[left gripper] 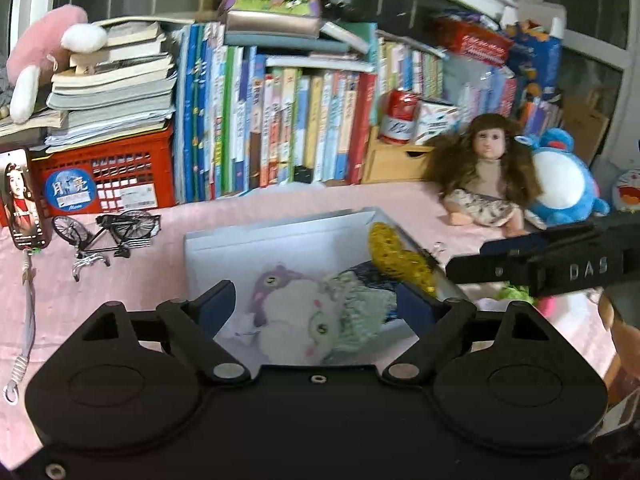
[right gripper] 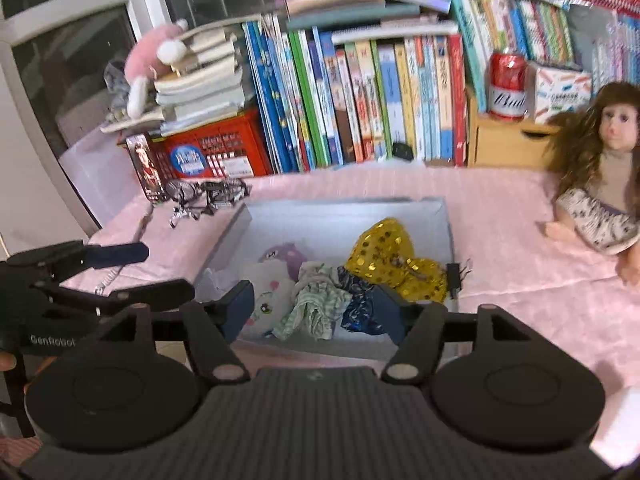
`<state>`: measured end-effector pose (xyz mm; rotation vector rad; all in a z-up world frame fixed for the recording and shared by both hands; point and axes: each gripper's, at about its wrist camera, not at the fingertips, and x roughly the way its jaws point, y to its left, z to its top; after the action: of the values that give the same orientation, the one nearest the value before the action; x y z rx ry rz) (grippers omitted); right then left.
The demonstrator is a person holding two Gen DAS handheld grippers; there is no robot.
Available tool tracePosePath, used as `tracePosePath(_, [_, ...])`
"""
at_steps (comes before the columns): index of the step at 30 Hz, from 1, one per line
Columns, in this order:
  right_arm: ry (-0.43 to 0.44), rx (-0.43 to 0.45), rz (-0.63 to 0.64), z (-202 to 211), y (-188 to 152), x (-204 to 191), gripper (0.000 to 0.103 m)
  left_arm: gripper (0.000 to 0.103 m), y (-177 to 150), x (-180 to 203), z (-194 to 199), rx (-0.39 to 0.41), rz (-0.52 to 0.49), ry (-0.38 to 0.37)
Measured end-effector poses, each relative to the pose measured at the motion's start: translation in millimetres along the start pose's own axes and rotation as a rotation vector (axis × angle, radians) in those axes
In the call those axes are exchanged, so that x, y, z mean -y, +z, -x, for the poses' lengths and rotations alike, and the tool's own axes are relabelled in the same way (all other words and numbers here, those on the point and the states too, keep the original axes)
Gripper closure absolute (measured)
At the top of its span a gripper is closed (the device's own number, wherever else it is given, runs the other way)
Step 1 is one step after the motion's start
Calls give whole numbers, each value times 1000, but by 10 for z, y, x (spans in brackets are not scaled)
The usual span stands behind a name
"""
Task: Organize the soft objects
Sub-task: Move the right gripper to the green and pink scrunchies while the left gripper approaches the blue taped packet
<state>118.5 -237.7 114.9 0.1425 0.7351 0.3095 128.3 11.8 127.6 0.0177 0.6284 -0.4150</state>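
Left wrist view: nearest the lens, the left gripper (left gripper: 316, 304) hovers over the near end of the white box (left gripper: 280, 240), its blue-padded fingers (left gripper: 222, 304) spread wide with nothing between them. Framed in the gap, inside the box, lie a white-and-purple plush (left gripper: 296, 320), a pale green striped cloth (left gripper: 360, 312) at its 3 o'clock, a dark blue cloth (left gripper: 366, 272) behind that, and a gold sequin piece (left gripper: 394, 256) draped at the box's right wall, toward 1 o'clock. The right gripper (left gripper: 532, 268) enters from 3 o'clock beside the box; from here I cannot tell how its fingers stand. On the pink table cover (left gripper: 120, 300), a doll (left gripper: 486, 176) sits at 2 o'clock, leaning against a blue plush (left gripper: 564, 184). A toy bicycle (left gripper: 108, 236) stands at 10 o'clock, a phone (left gripper: 24, 200) just left of it. Books (left gripper: 280, 120) line the back, with a red crate (left gripper: 108, 176) at their left and a red can (left gripper: 400, 116) at their right.

Right wrist view: nearest, the right gripper (right gripper: 316, 308) hangs over the box's (right gripper: 444, 224) near edge, fingers (right gripper: 240, 308) parted, gripping nothing. Between them in the box lie the green cloth (right gripper: 312, 308) and blue cloth (right gripper: 356, 300), the plush (right gripper: 268, 284) at 11 o'clock, and the gold piece (right gripper: 392, 256) at 1 o'clock. The left gripper (right gripper: 132, 272) reaches in from 9 o'clock, fingers apart and empty. The doll (right gripper: 600, 184) sits at 3 o'clock, well apart from the box; the bicycle (right gripper: 208, 196) is at 11 o'clock, touching the box's far left corner or just beside it.
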Motion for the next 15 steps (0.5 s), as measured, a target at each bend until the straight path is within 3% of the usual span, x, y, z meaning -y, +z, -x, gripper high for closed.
tracePosePath(15, [-93,132,-3,672,-310,352,15,14,-447,329,470,61,-43,-48])
